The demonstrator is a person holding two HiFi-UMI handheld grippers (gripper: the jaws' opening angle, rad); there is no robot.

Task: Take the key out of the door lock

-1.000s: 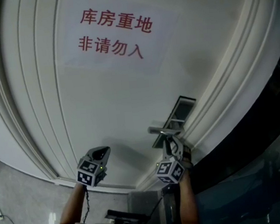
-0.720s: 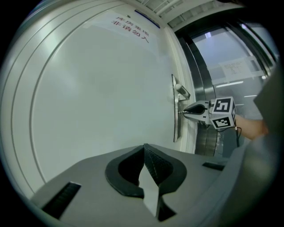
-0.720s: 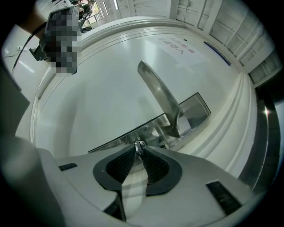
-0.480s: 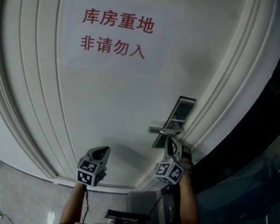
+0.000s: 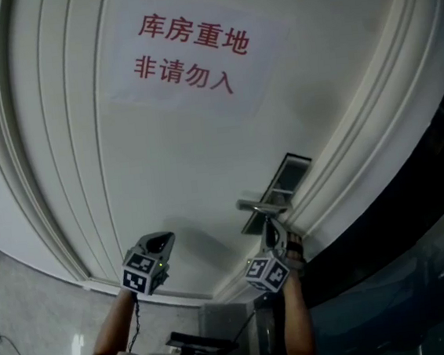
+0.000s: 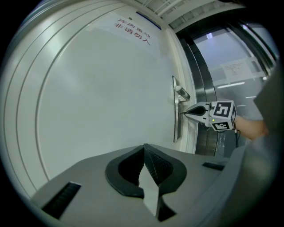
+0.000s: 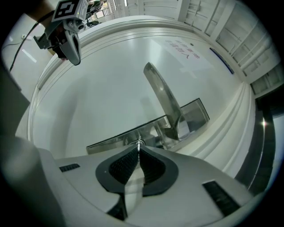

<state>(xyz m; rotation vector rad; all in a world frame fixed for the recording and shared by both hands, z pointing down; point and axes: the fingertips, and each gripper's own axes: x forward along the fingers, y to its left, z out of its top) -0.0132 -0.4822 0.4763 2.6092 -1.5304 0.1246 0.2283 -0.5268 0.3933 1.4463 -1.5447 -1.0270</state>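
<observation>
The metal lock plate point(image 5: 280, 185) with its lever handle point(image 5: 255, 206) sits on the white door's right edge. The key point(image 7: 140, 143) shows only as a thin metal sliver sticking out of the plate point(image 7: 116, 141) below the handle point(image 7: 160, 92). My right gripper point(image 7: 139, 148) is at the plate, its jaws closing, with the key's head pinched between the pad tips. In the head view it point(image 5: 269, 229) points up under the handle. My left gripper point(image 5: 159, 238) hangs off the door to the left, shut and holding nothing point(image 6: 144, 148).
A paper notice with red characters point(image 5: 191, 52) is stuck on the door point(image 5: 165, 163) above. Raised mouldings point(image 5: 344, 136) frame the door on the right. Beyond them is a dark glass panel point(image 5: 416, 223). A person's forearms point(image 5: 299, 322) carry the grippers.
The right gripper's jaws, wide apart a second ago, have come together at the lock plate under the handle. The left gripper has stayed where it was.
</observation>
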